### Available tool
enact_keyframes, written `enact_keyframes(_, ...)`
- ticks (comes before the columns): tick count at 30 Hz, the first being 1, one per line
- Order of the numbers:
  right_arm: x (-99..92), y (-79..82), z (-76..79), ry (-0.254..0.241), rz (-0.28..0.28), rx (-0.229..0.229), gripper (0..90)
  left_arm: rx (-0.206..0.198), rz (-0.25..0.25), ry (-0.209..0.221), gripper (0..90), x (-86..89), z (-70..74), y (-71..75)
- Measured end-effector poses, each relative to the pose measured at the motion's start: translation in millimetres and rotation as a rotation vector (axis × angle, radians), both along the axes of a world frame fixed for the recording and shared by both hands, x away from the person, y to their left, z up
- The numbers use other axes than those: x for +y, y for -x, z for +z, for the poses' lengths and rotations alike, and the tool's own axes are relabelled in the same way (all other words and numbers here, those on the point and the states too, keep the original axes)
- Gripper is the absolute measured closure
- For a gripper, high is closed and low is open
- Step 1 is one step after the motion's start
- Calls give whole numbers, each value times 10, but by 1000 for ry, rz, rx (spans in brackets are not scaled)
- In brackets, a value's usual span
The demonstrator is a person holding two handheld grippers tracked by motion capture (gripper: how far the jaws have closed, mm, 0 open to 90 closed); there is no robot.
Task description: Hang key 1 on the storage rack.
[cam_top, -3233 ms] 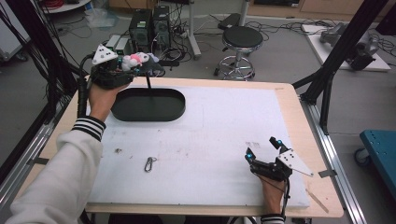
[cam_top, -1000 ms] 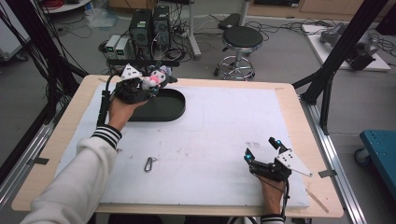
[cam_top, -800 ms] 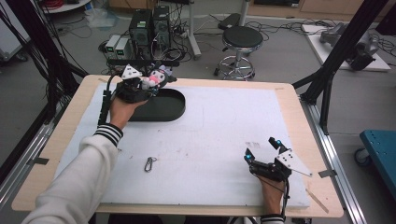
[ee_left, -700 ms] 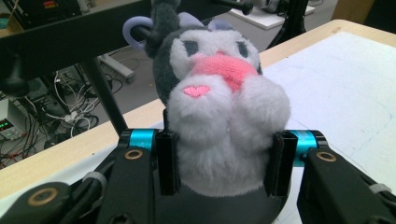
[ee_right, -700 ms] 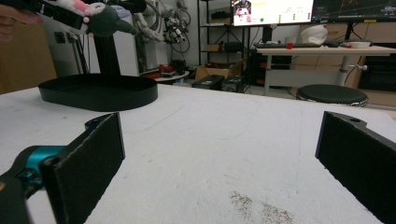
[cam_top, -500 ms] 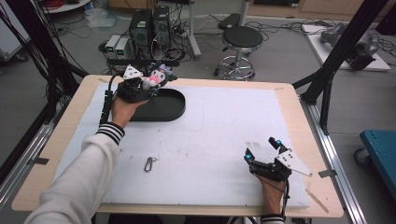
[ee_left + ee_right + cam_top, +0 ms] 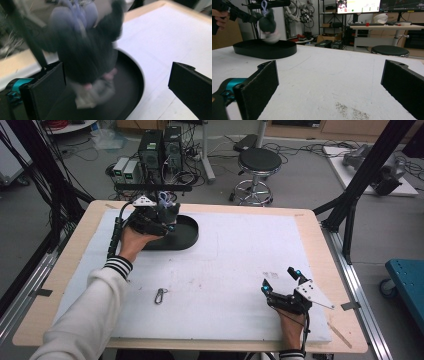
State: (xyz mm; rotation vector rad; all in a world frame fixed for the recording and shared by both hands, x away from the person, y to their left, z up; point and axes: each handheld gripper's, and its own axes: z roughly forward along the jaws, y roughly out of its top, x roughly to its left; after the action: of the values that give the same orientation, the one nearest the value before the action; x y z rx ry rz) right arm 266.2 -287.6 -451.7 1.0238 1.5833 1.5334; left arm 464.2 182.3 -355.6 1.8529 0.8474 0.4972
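A dark plush toy with a pale face and a lilac loop hangs blurred between the jaws of my left gripper, just over the black oval tray. Those jaws have just been opening and stand wide; the pads no longer press on the toy. In the high view the left gripper is above the tray's left end, with the toy at its tip. From the right gripper view the toy hovers low over the tray. My right gripper rests open on the white mat, its jaws with nothing between them.
A small metal clip lies on the white mat in front of the left forearm. The mat covers a wooden table. Black frame posts flank the table, and a stool and computer boxes stand beyond the far edge.
The left hand carried the plush toy from behind the table's back left corner to over the tray and sank a little. Its jaws opened and the toy came loose. The right gripper stayed still.
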Motion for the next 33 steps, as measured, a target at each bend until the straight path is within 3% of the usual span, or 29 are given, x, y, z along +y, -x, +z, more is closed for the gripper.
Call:
enact_keyframes(2,4,1,0,0,-1,0,5,-86,0,-9,17,14,19,70)
enact_keyframes(5,4,-1,1,1,0,-1,5,-73,-7,6,17,51,29,113)
enact_keyframes(10,5,1,0,-1,-1,3,5,-121,-25,48,17,132,50,258)
enact_keyframes(21,-5,-6,-2,-2,2,-2,5,-218,-54,113,17,392,109,810)
enact_keyframes(33,-7,6,-5,-14,3,-3,5,-247,-110,141,17,704,86,1260)
